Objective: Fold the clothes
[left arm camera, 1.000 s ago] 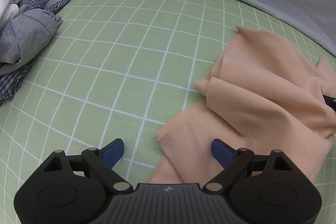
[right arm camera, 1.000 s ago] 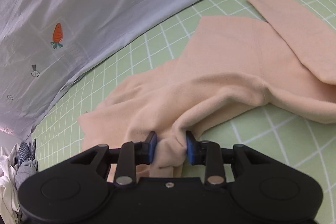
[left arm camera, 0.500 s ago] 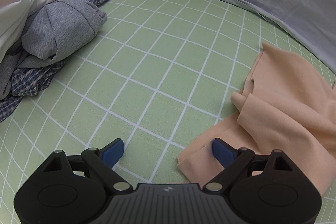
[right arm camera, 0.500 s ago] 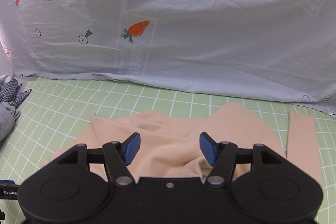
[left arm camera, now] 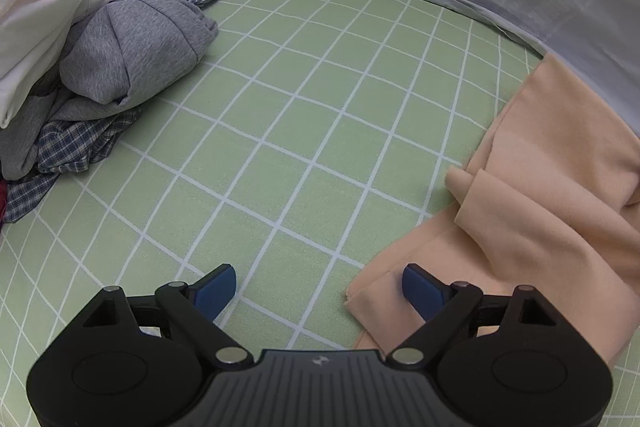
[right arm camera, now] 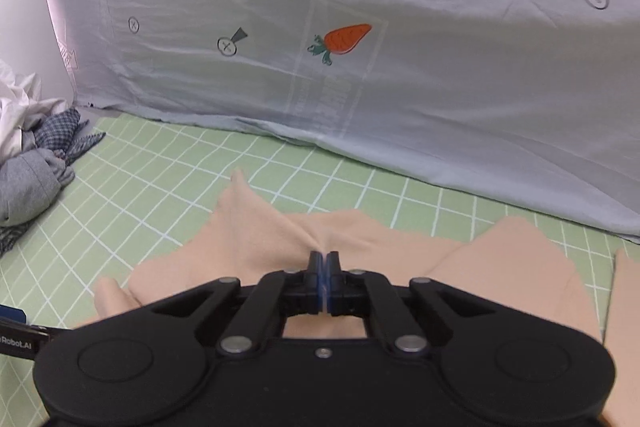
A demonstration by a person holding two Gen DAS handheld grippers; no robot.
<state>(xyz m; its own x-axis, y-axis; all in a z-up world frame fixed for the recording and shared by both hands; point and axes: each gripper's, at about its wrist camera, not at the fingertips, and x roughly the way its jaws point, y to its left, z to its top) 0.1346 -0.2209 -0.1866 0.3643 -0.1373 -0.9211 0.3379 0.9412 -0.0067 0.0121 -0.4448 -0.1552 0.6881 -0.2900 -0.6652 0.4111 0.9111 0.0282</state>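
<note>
Carrot-print sheet (right arm camera: 400, 67) fills right view, laundry pile (left arm camera: 80, 67) left view

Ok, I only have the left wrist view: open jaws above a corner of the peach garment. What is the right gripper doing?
Observer: The right gripper is shut on the peach garment; creases run into its tips.
Operator: Pinched at an edge?
Observer: No, a little way in from the far edge, with cloth spreading to both sides of the jaws.
</note>
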